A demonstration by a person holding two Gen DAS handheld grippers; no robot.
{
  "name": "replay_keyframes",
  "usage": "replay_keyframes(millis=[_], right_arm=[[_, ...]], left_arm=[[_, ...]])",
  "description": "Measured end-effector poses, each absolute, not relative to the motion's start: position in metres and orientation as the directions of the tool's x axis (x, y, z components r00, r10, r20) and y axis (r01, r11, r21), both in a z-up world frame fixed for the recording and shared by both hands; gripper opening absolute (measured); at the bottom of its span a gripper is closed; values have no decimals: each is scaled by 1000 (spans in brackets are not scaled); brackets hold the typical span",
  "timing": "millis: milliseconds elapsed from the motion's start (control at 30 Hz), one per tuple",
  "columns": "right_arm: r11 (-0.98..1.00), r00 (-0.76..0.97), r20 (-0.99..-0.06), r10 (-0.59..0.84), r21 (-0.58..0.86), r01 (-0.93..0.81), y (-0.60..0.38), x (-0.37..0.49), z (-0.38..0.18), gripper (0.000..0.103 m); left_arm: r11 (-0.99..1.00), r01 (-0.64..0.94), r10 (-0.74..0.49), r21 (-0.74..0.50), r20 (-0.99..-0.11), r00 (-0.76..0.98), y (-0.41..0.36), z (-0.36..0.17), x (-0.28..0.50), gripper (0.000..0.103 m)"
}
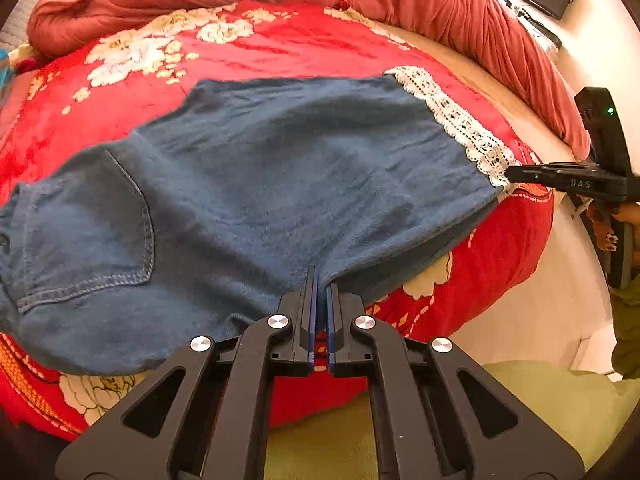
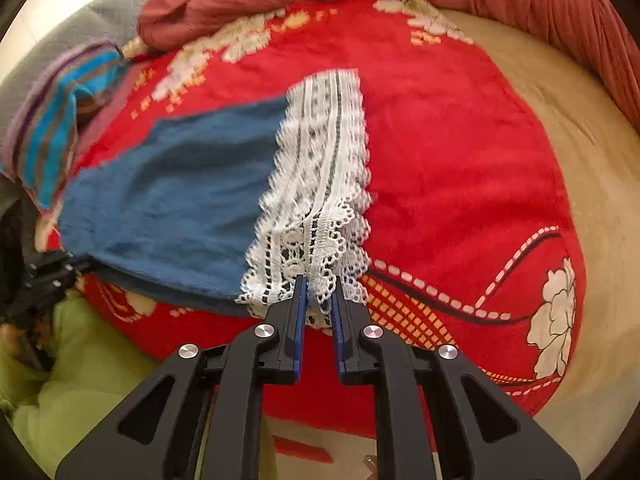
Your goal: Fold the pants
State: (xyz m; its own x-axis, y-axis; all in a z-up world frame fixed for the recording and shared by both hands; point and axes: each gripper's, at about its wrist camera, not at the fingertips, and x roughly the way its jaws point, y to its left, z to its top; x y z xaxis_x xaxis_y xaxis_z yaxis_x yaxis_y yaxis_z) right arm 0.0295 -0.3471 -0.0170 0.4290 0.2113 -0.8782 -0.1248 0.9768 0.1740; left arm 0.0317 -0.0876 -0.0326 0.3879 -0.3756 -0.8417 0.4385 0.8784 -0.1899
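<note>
Left gripper [image 1: 321,280] pinches the pants [image 1: 260,168] mid-leg at the bed's [image 2: 500,152] near edge. Right gripper [image 2: 319,288] pinches the lace hem [image 2: 320,168] at the same edge. Long axis runs left–right, waist far left; right gripper likely carries hem toward waist.

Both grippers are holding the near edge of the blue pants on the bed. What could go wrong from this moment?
1. The right gripper pinches only the white lace hem; the openwork could stretch or tear when pulled.
2. The left gripper holds just the edge of the pants, so the denim may slip out.
3. The plush red blanket may drag the fabric into wrinkles.
</note>
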Motion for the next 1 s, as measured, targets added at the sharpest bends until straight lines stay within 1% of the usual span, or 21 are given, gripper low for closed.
replay_keyframes(millis=[67, 100, 133, 167, 200, 233, 300, 333, 367, 400, 433, 533, 633, 700, 733, 767, 800, 833, 967, 1000], right_arm=[[981, 438, -880, 182, 130, -146, -348, 30, -9, 24], [982, 452, -877, 166, 107, -153, -349, 31, -4, 33], [985, 479, -867, 138, 70, -157, -351, 30, 5, 38], [986, 503, -856, 121, 45, -159, -353, 30, 12, 38], [987, 524, -844, 114, 34, -159, -353, 31, 17, 39], [986, 552, -825, 122, 39, -161, -353, 32, 25, 39], [982, 575, -804, 150, 53, -182, -347, 34, 31, 41], [975, 583, -794, 175, 57, -215, -337, 36, 32, 41], [970, 582, -791, 189, 58, -235, -332, 37, 32, 41], [962, 578, -789, 209, 60, -266, -322, 38, 31, 41], [953, 568, -791, 230, 63, -297, -311, 41, 27, 41], [930, 530, -805, 268, 73, -359, -286, 47, 16, 41], [921, 491, -823, 286, 94, -379, -273, 54, 3, 41], [919, 478, -830, 289, 100, -382, -269, 55, -2, 41], [919, 469, -835, 289, 104, -380, -269, 56, -5, 41], [920, 463, -839, 286, 105, -378, -269, 56, -7, 41], [922, 455, -846, 279, 103, -374, -270, 56, -10, 42], [928, 442, -859, 258, 93, -360, -271, 57, -14, 45], [940, 428, -873, 235, 91, -330, -283, 54, -19, 45], [941, 427, -874, 231, 90, -325, -285, 53, -19, 45]], left_arm=[[875, 441, -383, -199, -841, 382, -87, -33, 31, 2], [872, 443, -393, -208, -838, 379, -85, -31, 30, 3], [868, 447, -403, -216, -833, 379, -84, -29, 28, 8], [866, 447, -413, -224, -825, 386, -81, -26, 26, 18], [864, 445, -426, -236, -814, 396, -75, -22, 22, 25], [864, 440, -432, -243, -806, 404, -70, -18, 20, 35], [876, 411, -434, -251, -783, 446, -54, -8, 14, 40], [886, 387, -430, -257, -770, 472, -44, -2, 12, 46], [900, 348, -416, -262, -756, 506, -30, 3, 12, 54], [913, 308, -398, -267, -747, 532, -18, 6, 13, 58], [927, 260, -373, -270, -742, 558, -4, 9, 14, 62], [973, 54, -210, -227, -753, 623, 42, 10, 19, 68], [960, -109, -136, -259, -768, 626, 83, 0, 27, 69], [951, -199, -68, -236, -790, 610, 101, -9, 34, 73], [945, -228, -56, -237, -800, 598, 107, -14, 38, 73], [938, -242, -63, -250, -806, 588, 111, -20, 42, 71], [931, -236, -93, -277, -809, 581, 111, -26, 47, 62], [933, -217, -119, -288, -814, 568, 108, -33, 52, 38], [955, -189, -70, -228, -795, 602, 103, -25, 54, 35], [958, -203, -36, -201, -790, 612, 107, -21, 52, 35]])
